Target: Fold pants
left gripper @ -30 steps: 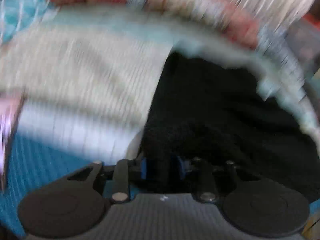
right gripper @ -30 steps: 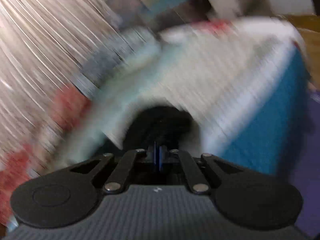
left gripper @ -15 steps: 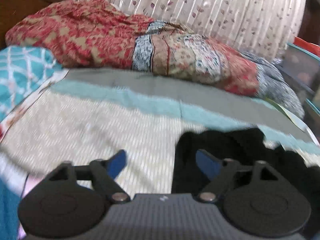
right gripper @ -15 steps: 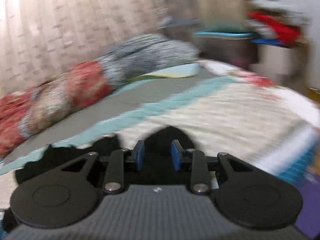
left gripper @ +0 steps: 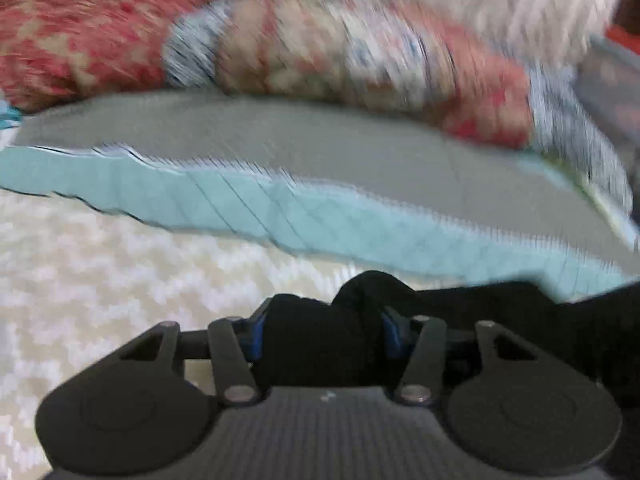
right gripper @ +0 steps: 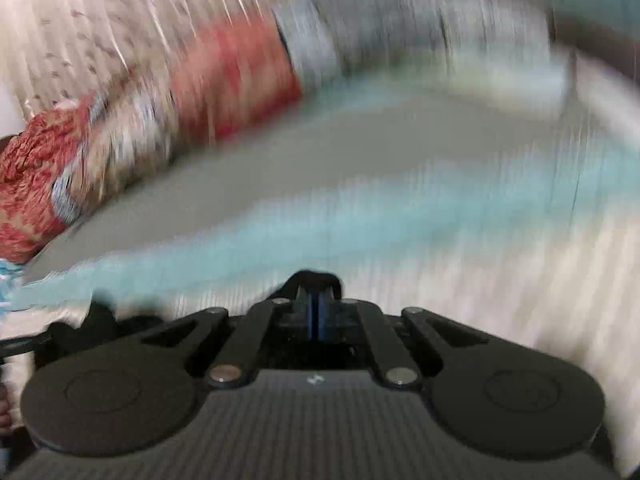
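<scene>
1. pants (left gripper: 320,332): black, soft fabric, bunched rather than flat.
2. left wrist view: a thick wad sits between the two blue pads; the rest trails off to the right, low over the cream bed cover.
3. right wrist view: a small black fold (right gripper: 316,278) shows just past the closed pads; more black cloth lies at lower left. frames blurred; finer detail unreadable.

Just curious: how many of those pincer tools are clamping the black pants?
2: the left gripper bunches the black pants; the right gripper pinches a fold.
</scene>
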Demonstrator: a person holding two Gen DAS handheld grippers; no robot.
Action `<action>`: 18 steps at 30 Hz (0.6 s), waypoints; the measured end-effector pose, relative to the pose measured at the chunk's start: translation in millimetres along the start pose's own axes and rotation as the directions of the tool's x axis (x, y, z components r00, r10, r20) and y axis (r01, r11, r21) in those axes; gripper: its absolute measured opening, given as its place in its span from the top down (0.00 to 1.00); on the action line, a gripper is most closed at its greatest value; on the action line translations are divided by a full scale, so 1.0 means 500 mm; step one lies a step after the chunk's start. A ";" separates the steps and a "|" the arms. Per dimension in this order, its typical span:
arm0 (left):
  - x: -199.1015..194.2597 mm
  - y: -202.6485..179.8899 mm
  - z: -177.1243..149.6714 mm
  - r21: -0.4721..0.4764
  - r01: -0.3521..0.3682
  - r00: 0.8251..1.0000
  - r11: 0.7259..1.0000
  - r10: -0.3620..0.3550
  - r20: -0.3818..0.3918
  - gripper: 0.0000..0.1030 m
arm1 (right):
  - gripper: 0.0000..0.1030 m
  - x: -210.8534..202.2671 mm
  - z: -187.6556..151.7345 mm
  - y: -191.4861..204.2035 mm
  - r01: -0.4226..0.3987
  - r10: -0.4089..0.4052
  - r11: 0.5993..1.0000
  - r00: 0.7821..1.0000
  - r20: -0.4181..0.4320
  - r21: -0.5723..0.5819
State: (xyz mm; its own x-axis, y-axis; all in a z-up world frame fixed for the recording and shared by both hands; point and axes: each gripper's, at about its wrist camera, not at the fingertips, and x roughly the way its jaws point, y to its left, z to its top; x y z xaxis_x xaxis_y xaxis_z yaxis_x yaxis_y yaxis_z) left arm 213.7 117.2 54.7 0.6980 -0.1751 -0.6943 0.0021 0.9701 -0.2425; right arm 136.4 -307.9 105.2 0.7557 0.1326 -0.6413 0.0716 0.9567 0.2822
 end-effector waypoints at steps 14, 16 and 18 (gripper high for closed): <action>-0.109 0.125 -0.078 -0.257 -0.040 0.997 0.966 0.056 0.056 0.52 | 0.60 -0.008 0.055 -0.093 -0.013 -0.009 0.990 0.987 0.161 0.140; -0.107 0.118 -0.076 -0.250 -0.042 0.996 0.967 0.059 0.061 0.52 | 0.59 0.021 0.028 -0.132 -0.006 -0.022 0.965 0.994 0.103 0.262; -0.109 0.109 -0.075 -0.236 -0.050 0.996 0.970 0.066 0.062 0.52 | 0.58 0.053 0.008 -0.158 0.013 -0.025 0.945 0.999 0.032 0.328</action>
State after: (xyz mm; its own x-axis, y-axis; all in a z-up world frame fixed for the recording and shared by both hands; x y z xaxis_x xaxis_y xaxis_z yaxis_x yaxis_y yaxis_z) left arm 149.0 173.5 54.1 0.7394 -0.0998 -0.6658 -0.2018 0.9106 -0.3606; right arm 153.5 -381.1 68.6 0.7741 0.1002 -0.6250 0.2908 0.8207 0.4918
